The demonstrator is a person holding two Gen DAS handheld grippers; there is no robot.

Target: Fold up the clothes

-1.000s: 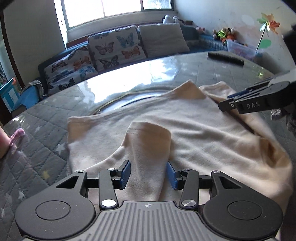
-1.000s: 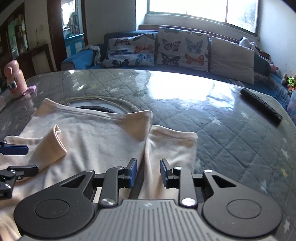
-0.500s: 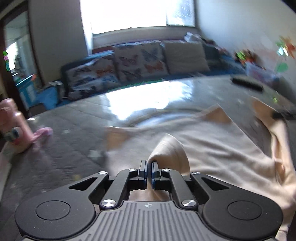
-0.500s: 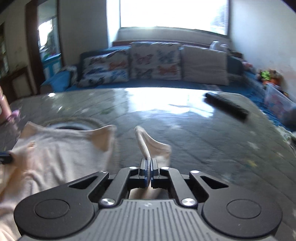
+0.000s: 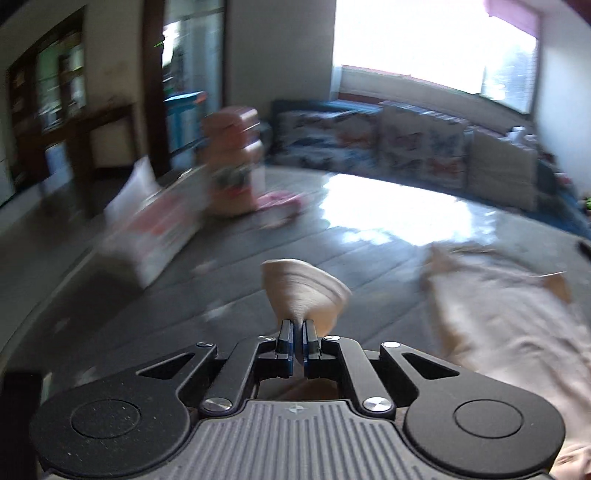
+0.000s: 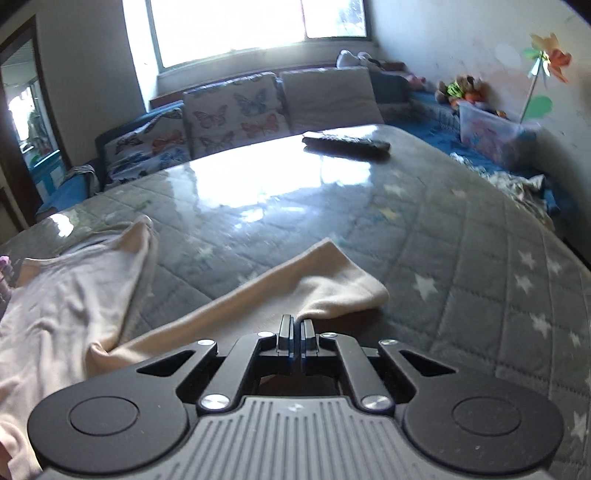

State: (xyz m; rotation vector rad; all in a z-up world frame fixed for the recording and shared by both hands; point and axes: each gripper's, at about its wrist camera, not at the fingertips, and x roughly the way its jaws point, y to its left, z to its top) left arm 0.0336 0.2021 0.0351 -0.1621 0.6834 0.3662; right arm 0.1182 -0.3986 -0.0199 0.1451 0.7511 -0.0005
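**Both claws pinching the sleeves of a cream shirt over a quilted bench**

Left wrist view (heavily blurred). The left claw [image 5: 298, 330] was pressed together on a cream sleeve end [image 5: 303, 291], which flared upward from between the blue pads [image 5: 285, 339] in a cone shape, lifted off the surface. The body of the cream shirt [image 5: 517, 325] lay to the right of the claw on the grey quilted bench [image 5: 229, 295]. Farther off, at the left, stood a pink bottle [image 5: 232, 166] with a white and red box [image 5: 155, 229] beside it and a small pink item [image 5: 280, 201] at its foot; their details could not be read through the blur. A bright window [image 5: 424, 40] and a row of patterned cushions [image 5: 369, 140] filled the background.

Right wrist view (sharp). The right claw [image 6: 295, 330] was likewise closed, gripping the other sleeve [image 6: 325, 284] near its cuff. This sleeve stretched in 1 long band from the claw toward the lower left, where it joined the shirt body [image 6: 74, 295], which lay rumpled on the bench [image 6: 461, 258] (grey quilting printed with pale stars). The cuff rested on the quilt just ahead and to the right of the pads. A dark remote control [image 6: 345, 142] lay well apart, near the far edge of the bench. Behind it stood butterfly-print cushions [image 6: 236, 114] and 1 plain cushion [image 6: 328, 96] beneath the window [image 6: 258, 26]. At the right, a clear storage box [image 6: 491, 133], soft toys [image 6: 461, 88] and a paper pinwheel [image 6: 546, 59] stood against the wall.
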